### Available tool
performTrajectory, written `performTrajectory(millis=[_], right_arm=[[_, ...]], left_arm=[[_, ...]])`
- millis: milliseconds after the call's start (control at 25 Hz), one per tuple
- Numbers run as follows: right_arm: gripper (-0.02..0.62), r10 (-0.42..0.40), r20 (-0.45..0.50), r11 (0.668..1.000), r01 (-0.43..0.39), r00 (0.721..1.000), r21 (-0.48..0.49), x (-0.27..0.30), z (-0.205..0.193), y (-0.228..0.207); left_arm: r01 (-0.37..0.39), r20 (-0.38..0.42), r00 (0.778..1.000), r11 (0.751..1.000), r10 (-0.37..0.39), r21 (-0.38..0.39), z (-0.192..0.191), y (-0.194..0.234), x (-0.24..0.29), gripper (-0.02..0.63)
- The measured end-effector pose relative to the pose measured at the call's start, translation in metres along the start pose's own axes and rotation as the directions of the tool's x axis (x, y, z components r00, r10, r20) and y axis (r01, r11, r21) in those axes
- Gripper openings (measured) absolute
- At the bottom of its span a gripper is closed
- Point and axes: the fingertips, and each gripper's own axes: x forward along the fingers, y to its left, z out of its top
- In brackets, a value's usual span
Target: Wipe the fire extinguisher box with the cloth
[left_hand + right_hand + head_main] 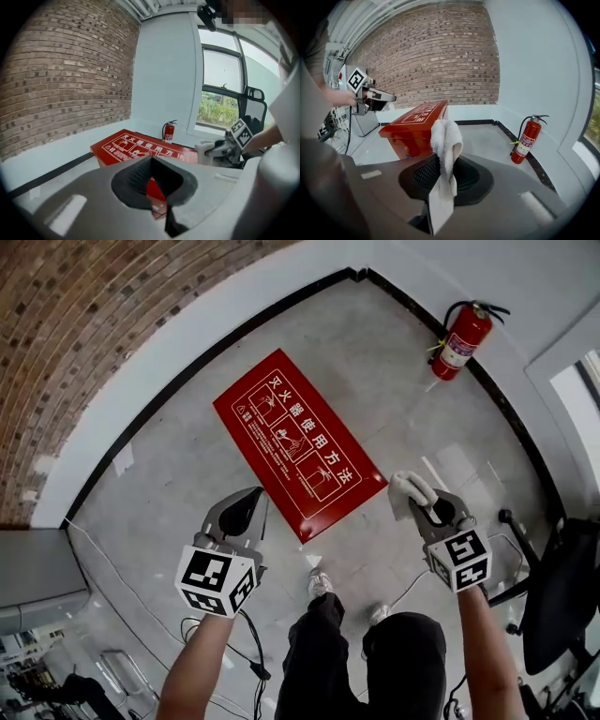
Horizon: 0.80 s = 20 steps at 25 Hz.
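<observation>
On the grey floor ahead of the person, the red fire extinguisher box (pixel 298 442) is lying label-up, its long axis running far-left to near-right in the head view.
The right gripper (pixel 419 502) is clamping the white cloth (pixel 410 491), whose folded end is sticking out forward. The left gripper (pixel 251 504) is holding nothing, its jaws standing narrowly apart. The box's near end is sitting closer to the cloth-bearing right gripper, so that hand is likely reaching forward and leftward next.

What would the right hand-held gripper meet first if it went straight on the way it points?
Probably the red fire extinguisher box, near its closest end, though depth is unclear. The cloth pinched in the right hand-held gripper would touch first.
</observation>
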Motion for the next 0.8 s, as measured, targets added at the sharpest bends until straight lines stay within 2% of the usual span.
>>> performTrajectory(millis=[160,240,360,440,600,680,800], right_arm=[[0.092,0.071,-0.008,0.997,-0.071,0.997,-0.035,0.004,0.013,-0.019],[0.092,0.140,0.013,0.989,-0.140,0.990,-0.039,0.012,0.018,-0.023],[0.092,0.261,0.055,0.965,-0.259,0.964,-0.038,0.030,0.023,-0.017],[0.092,0.353,0.049,0.935,-0.351,0.934,-0.053,0.043,0.021,-0.008],[0.091,0.541,0.012,0.838,-0.537,0.841,-0.099,0.064,0.016,0.010],[0.091,0.590,0.001,0.801,-0.585,0.808,-0.130,0.077,0.019,0.010],[0.091,0.627,-0.027,0.763,-0.621,0.778,-0.181,0.105,0.032,0.009]], left_arm=[[0.018,-0.036,0.999,1.000,-0.018,-0.024,0.029,-0.033,0.029,0.001],[0.000,-0.075,0.997,0.999,-0.003,-0.032,0.034,-0.044,0.046,0.001],[-0.059,-0.139,0.989,0.997,0.052,-0.046,0.039,-0.048,0.076,0.002],[-0.102,-0.175,0.981,0.992,0.088,-0.074,0.039,-0.050,0.094,0.001],[-0.131,-0.221,0.969,0.989,0.113,-0.072,0.046,-0.052,0.122,0.002],[-0.135,-0.238,0.964,0.989,0.117,-0.061,0.049,-0.045,0.135,0.001],[-0.134,-0.260,0.959,0.989,0.115,-0.059,0.051,-0.026,0.151,0.001]])
